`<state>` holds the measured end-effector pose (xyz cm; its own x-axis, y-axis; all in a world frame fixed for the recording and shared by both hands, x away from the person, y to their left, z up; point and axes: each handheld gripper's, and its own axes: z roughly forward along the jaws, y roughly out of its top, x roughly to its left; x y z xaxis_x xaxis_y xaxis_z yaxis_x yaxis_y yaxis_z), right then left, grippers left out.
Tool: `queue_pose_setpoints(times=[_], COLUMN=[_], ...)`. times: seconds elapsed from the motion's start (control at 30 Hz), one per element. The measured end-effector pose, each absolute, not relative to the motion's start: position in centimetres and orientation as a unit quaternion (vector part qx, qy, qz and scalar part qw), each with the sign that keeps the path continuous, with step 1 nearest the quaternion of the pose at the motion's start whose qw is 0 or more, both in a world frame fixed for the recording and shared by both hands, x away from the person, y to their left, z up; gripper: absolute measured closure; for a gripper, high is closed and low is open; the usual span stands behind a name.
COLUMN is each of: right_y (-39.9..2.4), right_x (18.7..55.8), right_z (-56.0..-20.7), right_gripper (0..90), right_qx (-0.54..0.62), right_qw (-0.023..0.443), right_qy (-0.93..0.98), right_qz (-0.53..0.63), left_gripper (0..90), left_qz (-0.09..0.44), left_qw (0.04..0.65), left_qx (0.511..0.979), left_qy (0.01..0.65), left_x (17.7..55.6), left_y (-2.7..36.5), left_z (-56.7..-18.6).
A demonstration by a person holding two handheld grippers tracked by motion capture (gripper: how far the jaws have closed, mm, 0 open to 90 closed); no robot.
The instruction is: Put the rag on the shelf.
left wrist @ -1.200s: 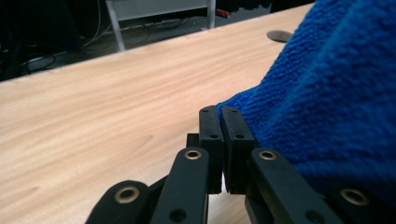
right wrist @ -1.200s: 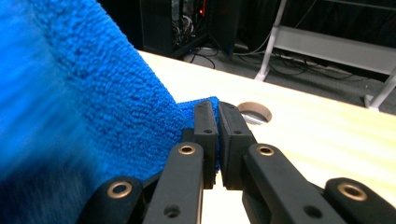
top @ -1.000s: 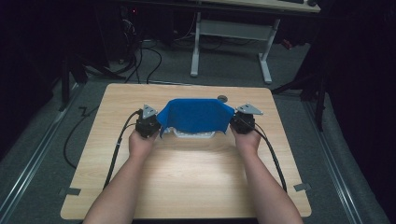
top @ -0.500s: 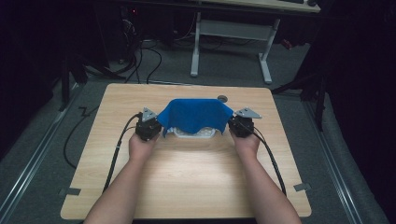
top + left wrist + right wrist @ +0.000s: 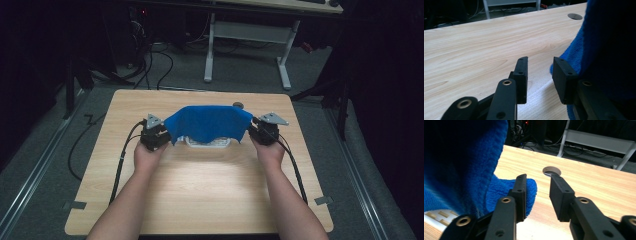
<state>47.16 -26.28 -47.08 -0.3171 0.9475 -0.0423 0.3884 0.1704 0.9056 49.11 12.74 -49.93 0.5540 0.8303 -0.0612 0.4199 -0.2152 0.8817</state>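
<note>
Blue and fuzzy, the cloth is draping over a white slotted tray near the middle of the light wooden table, sagging down across it so that just the tray's near edge is peeking out underneath. The person is standing at the near side with both forearms reaching in, one hand at each end of the cloth.

The left tool is sitting just beside the cloth's left corner. In the left gripper view its two black jaws have just been opening and are now standing partly apart with bare wood showing in the gap; the cloth is hanging against the outer side of the right-hand jaw, not between the pads, so nothing is being gripped.

The right tool is sitting just beside the cloth's right corner. In the right gripper view its jaws have likewise just been opening and are standing partly apart, the gap between them showing only table; a fold of the cloth is lying behind and against the left-hand jaw, loose. A strip of the tray is showing under the cloth there.

A round cable hole is lying in the table just beyond the cloth's far right edge. Black cables are trailing back from both tools along the person's arms.
</note>
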Motion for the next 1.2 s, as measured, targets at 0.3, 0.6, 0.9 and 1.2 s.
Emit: queue_pose_setpoints(times=[0.3, 0.6, 0.9, 1.2], right_y=[-26.9, -27.0, -28.1, -29.6], right_x=[47.0, 47.3, 47.0, 43.6], right_z=[-46.6, -47.6, -48.8, -48.5], right_gripper=[59.1, 56.9, 56.6, 53.6], right_qx=[0.49, 0.494, 0.51, 0.505], right_qw=[0.334, 0.328, 0.321, 0.321], right_qy=[0.687, 0.694, 0.695, 0.695], right_qz=[0.42, 0.408, 0.393, 0.398], left_gripper=[64.3, 64.3, 62.9, 60.1], left_qz=[0.222, 0.215, 0.221, 0.224], left_qw=[0.466, 0.46, 0.457, 0.458], left_qx=[0.742, 0.746, 0.748, 0.739], left_qy=[0.427, 0.43, 0.428, 0.442], left_x=[48.7, 48.6, 47.7, 43.6], left_y=[13.7, 14.0, 14.2, 17.3], left_z=[-50.0, -50.6, -50.8, -51.1])
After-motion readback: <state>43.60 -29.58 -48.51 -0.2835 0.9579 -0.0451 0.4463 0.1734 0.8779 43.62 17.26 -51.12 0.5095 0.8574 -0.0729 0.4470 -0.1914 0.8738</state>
